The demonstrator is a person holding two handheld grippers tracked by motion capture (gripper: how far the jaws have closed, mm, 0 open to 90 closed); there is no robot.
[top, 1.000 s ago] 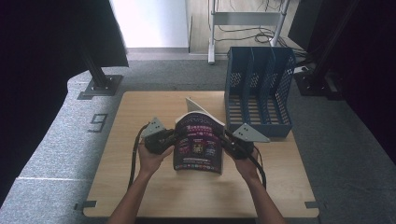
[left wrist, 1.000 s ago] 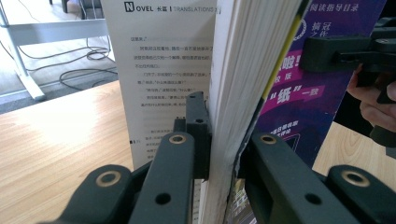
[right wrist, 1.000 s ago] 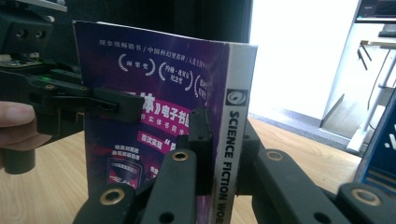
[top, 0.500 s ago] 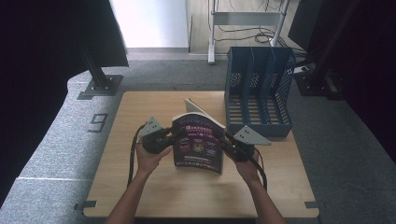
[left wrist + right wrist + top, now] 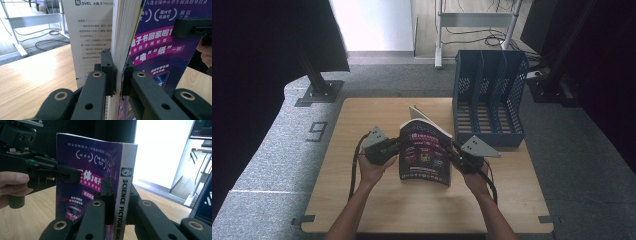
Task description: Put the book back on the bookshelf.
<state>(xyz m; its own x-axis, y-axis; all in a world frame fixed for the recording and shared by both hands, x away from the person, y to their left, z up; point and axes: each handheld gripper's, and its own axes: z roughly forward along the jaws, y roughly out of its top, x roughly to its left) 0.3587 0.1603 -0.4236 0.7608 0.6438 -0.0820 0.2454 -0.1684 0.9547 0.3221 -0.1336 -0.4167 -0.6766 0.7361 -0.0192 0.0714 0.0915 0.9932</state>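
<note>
A paperback book (image 5: 424,155) with a purple cover stands upright over the middle of the wooden table (image 5: 362,200), held from both sides. My left gripper (image 5: 401,146) is shut on its open page edge. Its jaws have just been closing, and its pads (image 5: 110,72) pinch the page block and purple cover (image 5: 155,45), while one white page (image 5: 90,37) fans loose behind. My right gripper (image 5: 453,151) is shut on the white spine (image 5: 125,192), which reads "SCIENCE FICTION". In the right gripper view, the left gripper (image 5: 72,175) is clamped on the far edge of the cover (image 5: 85,162).
A blue mesh file holder (image 5: 489,95) with several slots stands at the table's back right, close behind the right gripper. Bare tabletop lies to the left and in front of the book. Grey carpet, dark stands and a metal frame surround the table.
</note>
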